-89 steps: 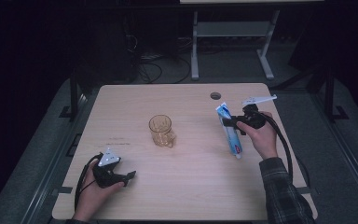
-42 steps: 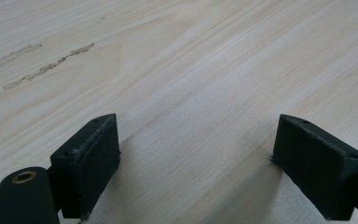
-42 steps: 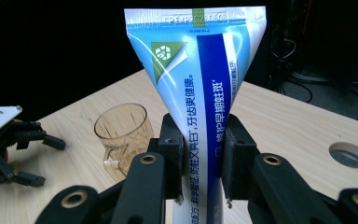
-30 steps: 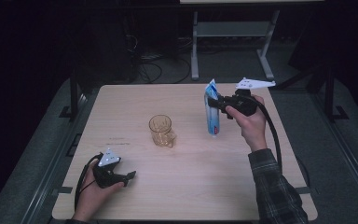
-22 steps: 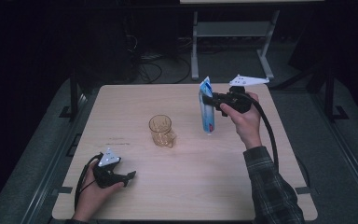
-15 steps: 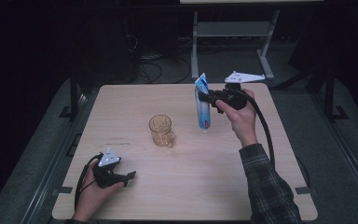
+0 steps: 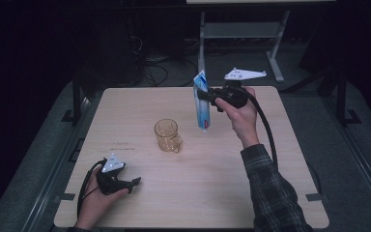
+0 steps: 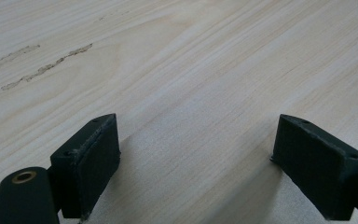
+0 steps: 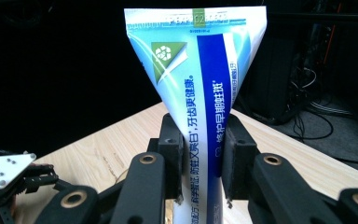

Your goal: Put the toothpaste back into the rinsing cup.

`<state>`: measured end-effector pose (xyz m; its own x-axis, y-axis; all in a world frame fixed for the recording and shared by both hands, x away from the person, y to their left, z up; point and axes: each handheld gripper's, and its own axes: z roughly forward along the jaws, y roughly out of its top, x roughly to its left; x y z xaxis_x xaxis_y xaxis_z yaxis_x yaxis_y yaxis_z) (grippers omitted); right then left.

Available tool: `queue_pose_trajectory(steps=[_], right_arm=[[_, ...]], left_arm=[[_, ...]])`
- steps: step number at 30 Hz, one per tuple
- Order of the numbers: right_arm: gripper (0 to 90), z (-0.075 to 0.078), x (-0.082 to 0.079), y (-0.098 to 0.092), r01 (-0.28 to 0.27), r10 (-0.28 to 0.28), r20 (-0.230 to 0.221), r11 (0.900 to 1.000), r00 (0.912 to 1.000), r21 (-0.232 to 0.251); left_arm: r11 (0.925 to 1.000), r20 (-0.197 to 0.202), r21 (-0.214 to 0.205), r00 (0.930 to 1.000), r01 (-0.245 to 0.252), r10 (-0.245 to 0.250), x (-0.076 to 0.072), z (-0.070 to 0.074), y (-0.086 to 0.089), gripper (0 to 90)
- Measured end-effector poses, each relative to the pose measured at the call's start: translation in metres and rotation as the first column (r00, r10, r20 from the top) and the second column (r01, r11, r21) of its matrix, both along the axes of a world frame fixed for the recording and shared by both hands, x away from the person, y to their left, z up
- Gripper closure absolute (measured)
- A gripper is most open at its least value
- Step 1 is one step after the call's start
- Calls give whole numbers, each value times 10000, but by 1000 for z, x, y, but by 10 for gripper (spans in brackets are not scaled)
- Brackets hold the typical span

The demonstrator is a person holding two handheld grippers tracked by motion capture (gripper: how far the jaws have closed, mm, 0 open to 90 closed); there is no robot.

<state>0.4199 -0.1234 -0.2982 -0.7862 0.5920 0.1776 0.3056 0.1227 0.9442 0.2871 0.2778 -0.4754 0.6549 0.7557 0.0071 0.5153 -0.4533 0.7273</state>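
High view: right gripper (image 7: 206, 99) held up over the far right part of the desk (image 7: 140, 106), jaws clamped on a toothpaste tube (image 7: 201, 105), blue and white. Tube hangs roughly upright, crimped flat end up, lower end down, clear of the desk surface. Right hand (image 7: 239, 116) wraps the gripper body, plaid sleeve (image 7: 270, 193) runs in from the bottom, black cable (image 7: 265, 130) loops off the gripper, grey three-cornered plate (image 7: 244, 75) on top. Amber glass mug (image 7: 167, 135) stands upright near desk centre, to the left of the tube and nearer the person, apart from it. Left gripper (image 7: 134, 181) rests low at the near left corner of the desk, left hand (image 7: 96, 198) around it, well apart from mug and tube. Left gripper view: both black jaws stand wide apart, nothing between them, just bare pale wood grain of the desk and a few faint scuff marks (image 8: 42, 67) at upper left. Right gripper view: tube sits between the two jaws, pads pressed on its sides, wide crimped end up top, blue band with white print and a green recycle triangle (image 9: 165, 53) facing the camera. Desk edge behind it, dark room and cables beyond. Left gripper shows far off at lower left with its white plate.
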Motion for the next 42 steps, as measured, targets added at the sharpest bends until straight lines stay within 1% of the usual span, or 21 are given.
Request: queue_pose_trajectory(steps=[6,10,13,22,27,33,42], right_arm=[[724,1,3,7,-45,45,11,10000,10000,-65],[724,5,5,13,-113,113,58,9999,9999,-3],[724,7,7,20,-182,181,72,9997,9998,162],[724,10,11,33,-306,305,92,9995,9995,108],[724,12,13,41,-401,399,107,9989,9991,249],[724,12,15,48,-484,484,58,9988,9988,93],[723,15,17,65,-688,686,135,9975,9976,156]], left_arm=[[10000,1,-5,10000,15,-15,0,0,0,134],[10000,5,0,10000,15,-15,0,0,0,134],[10000,0,4,10000,23,-23,0,0,0,134],[10000,-4,7,10000,45,-45,0,0,0,134],[10000,-5,-2,10000,54,-54,0,0,0,134],[10000,-23,-25,10000,74,-74,0,0,0,135],[10000,-8,-22,10000,78,-78,0,0,0,134]])
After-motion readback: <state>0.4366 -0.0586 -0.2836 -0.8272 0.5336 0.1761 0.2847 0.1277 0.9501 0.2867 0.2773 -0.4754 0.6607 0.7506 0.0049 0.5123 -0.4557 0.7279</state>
